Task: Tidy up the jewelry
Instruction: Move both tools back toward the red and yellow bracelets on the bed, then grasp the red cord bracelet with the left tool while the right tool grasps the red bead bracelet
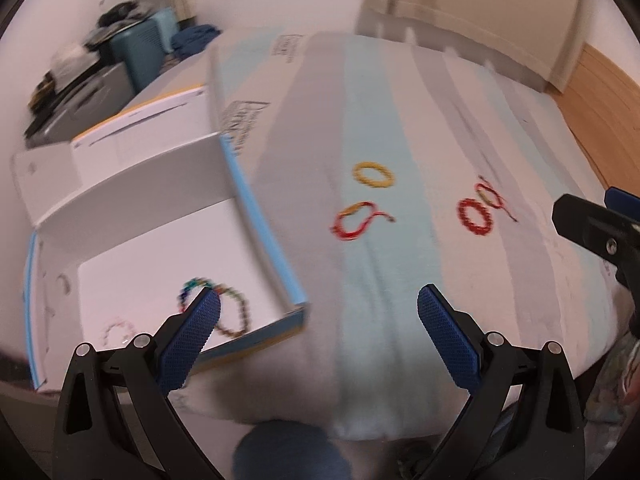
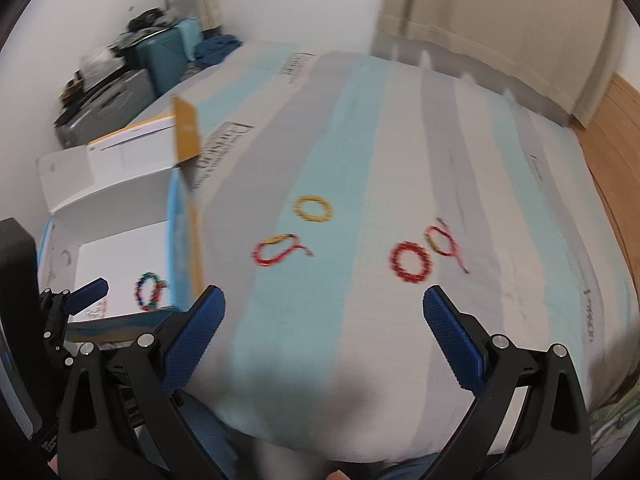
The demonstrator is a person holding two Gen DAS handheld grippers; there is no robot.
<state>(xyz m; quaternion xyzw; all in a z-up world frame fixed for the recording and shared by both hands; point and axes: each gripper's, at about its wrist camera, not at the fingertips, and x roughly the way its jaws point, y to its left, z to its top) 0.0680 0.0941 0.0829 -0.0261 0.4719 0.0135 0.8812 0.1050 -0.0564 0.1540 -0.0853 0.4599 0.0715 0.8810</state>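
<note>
Several bracelets lie on a striped bed cover (image 1: 400, 280): a yellow ring (image 1: 374, 175) (image 2: 313, 208), a red and yellow cord bracelet (image 1: 356, 221) (image 2: 276, 253), a red beaded ring (image 1: 475, 217) (image 2: 412, 264) and a cord bracelet touching it (image 1: 493, 197) (image 2: 444, 242). An open white box (image 1: 168, 240) (image 2: 120, 256) on the left holds a multicoloured beaded bracelet (image 1: 224, 308) (image 2: 149, 286) and a pale one (image 1: 118, 330). My left gripper (image 1: 318, 316) is open and empty, near the box's front corner. My right gripper (image 2: 322, 312) is open and empty, short of the bracelets.
Suitcases and clutter (image 2: 132, 80) stand by the wall at the back left. A curtain (image 2: 500, 20) hangs behind the bed. Wooden floor (image 2: 616, 140) shows on the right. The other gripper shows at the right edge of the left wrist view (image 1: 600, 236).
</note>
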